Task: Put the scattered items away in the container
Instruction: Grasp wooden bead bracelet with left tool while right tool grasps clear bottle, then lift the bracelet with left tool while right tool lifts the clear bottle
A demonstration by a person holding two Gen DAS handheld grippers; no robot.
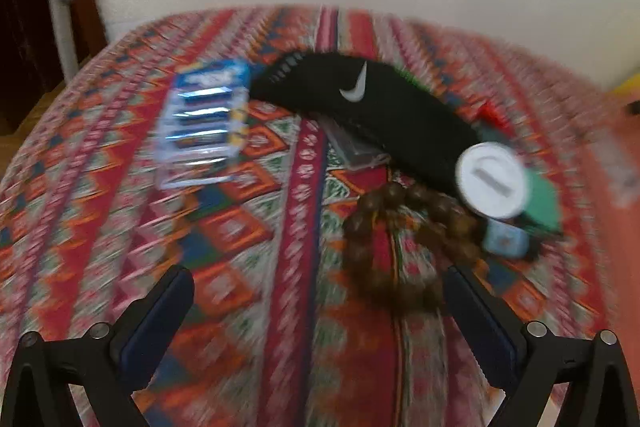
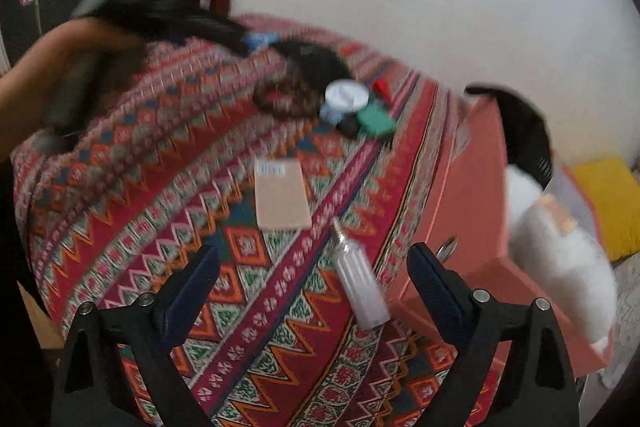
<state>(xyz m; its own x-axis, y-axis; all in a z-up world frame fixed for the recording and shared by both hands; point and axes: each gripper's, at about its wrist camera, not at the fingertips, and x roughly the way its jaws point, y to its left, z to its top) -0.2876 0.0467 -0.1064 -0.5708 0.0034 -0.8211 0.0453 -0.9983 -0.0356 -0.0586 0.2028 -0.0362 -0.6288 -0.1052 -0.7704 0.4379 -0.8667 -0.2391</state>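
Both views are blurred. My left gripper (image 1: 316, 287) is open and empty above the patterned cloth, just short of a brown bead bracelet (image 1: 400, 247). Beyond it lie a battery pack (image 1: 204, 125), a black Nike sock (image 1: 360, 107), a white round lid (image 1: 492, 179) and small green and blue items. My right gripper (image 2: 316, 267) is open and empty; a clear plastic tube (image 2: 360, 283) lies between its fingers. A tan card (image 2: 282, 195) lies ahead. The pink box (image 2: 476, 187) at the right holds white and black things.
The patterned tablecloth (image 1: 120, 227) covers the table, which stands against a white wall. The person's left arm and the left gripper (image 2: 100, 39) reach in at the upper left of the right wrist view. A yellow object (image 2: 612, 203) lies beyond the box.
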